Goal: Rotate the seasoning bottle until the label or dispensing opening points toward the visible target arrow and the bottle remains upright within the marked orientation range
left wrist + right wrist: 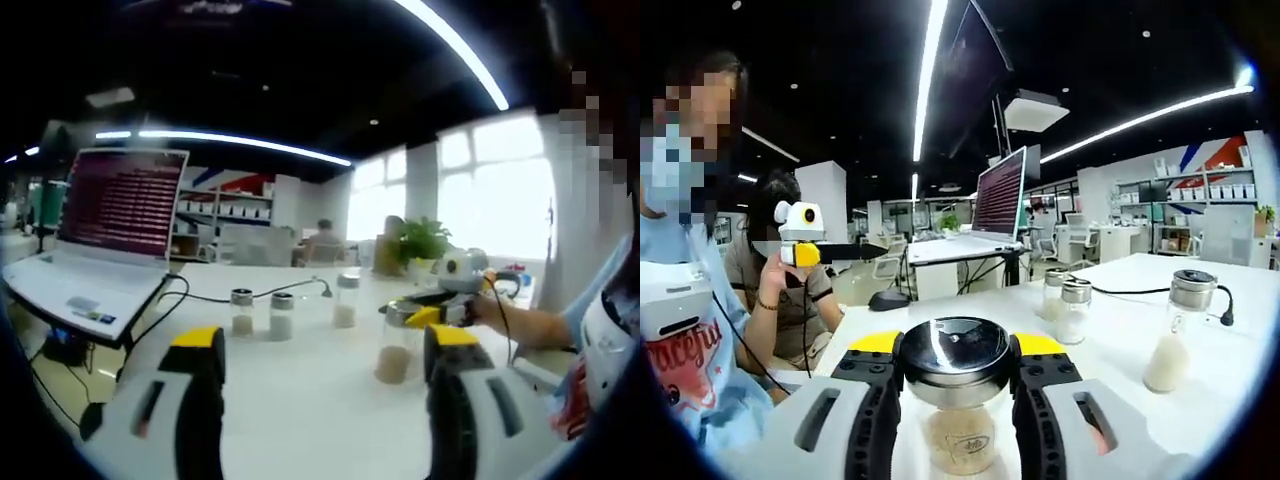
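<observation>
A: What is the right gripper [958,400] doing, nearest to its camera?

B: Its fingers [882,400] are closing around the seasoning bottle [957,405], one on each side just under the metal cap. The bottle is standing upright on the white desk [1120,340].

A: And the left gripper [325,385]?

B: Its fingers [198,385] are standing wide apart and holding nothing. It is hanging above the desk, with the gripped bottle just beyond its right-hand finger in the left gripper view.

A: Which step is in hand?

B: Judging from the grasp, the rotation step is beginning or under way. No target arrow is showing in either view, so progress cannot be told.

A: What is the next move calling for?

B: Probably a turn about the vertical axis, keeping the base flat and the grip firm.

A: Farther back?

B: Three more shakers [1072,308] are standing near a black cable [215,297], with a laptop [100,245] beyond them.
</observation>
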Demonstrator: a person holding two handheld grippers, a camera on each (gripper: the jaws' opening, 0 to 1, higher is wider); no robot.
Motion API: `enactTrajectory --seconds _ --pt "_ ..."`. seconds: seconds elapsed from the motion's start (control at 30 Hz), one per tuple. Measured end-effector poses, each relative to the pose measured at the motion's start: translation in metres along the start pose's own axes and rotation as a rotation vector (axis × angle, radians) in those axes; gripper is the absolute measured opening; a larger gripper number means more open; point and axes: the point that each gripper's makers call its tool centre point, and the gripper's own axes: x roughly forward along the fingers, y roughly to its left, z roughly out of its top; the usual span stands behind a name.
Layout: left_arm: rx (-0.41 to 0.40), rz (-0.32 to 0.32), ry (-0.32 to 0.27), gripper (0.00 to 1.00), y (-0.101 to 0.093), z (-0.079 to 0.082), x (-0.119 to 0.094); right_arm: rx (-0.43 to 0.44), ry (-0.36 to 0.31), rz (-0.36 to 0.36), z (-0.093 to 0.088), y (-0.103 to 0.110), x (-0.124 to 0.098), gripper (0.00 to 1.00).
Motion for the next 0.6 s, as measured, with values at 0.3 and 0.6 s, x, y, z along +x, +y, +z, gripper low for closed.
enactTrajectory --seconds 0.3,0.6 --pt "0.001 0.018 -0.007 0.89 0.003 0.0011 0.0009 -0.036 0.01 -0.06 -0.0009 -0.0025 0.0013 0.41" --pt "-0.009 0.045 -0.021 0.99 0.008 0.0038 -0.0002 -0.036 0.021 -0.115 -0.0019 -0.0037 0.0019 0.41"
